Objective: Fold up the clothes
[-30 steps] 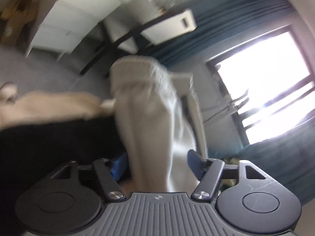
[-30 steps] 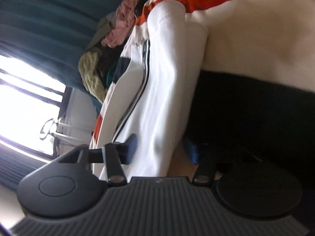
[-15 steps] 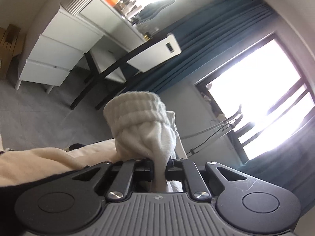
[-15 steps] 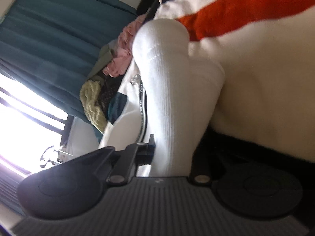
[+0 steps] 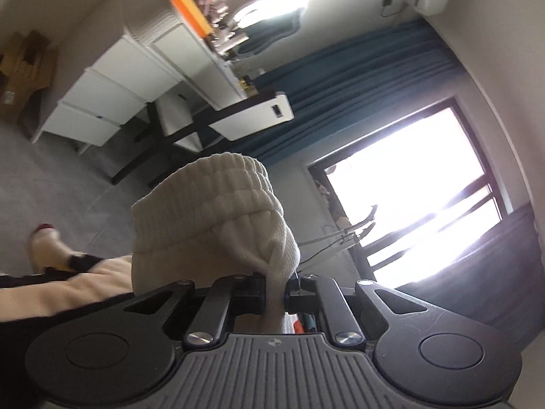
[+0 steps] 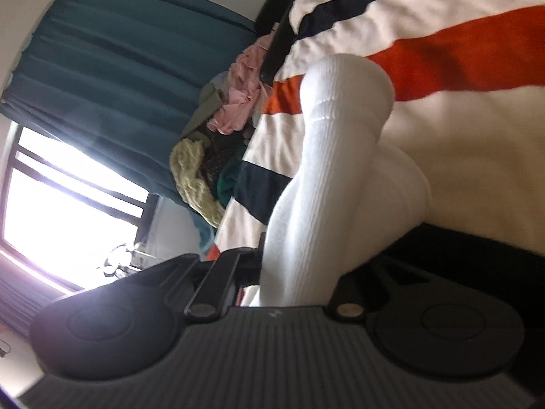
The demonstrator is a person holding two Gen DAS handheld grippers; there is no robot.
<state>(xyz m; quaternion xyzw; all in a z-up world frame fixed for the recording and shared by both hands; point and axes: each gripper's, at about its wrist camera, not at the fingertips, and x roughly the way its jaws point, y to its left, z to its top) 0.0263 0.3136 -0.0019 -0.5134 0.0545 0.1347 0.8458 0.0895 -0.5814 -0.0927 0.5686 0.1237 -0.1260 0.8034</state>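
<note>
A: What did the room look like, from the left across?

B: Through the left wrist camera, white drawers (image 5: 102, 102) on grey floor, a desk, teal curtains (image 5: 357, 68), then a bright window (image 5: 419, 184).

A: And the left gripper (image 5: 275, 294)?

B: Clenched on a white ribbed garment (image 5: 211, 218), bunched above its jaws.

A: The right side?

B: Window, teal curtain, a heap of clothes (image 6: 218, 143), then a striped blanket (image 6: 442, 44). The right gripper (image 6: 299, 272) was pinching the same white fabric (image 6: 333, 170), which lay against that blanket
</note>
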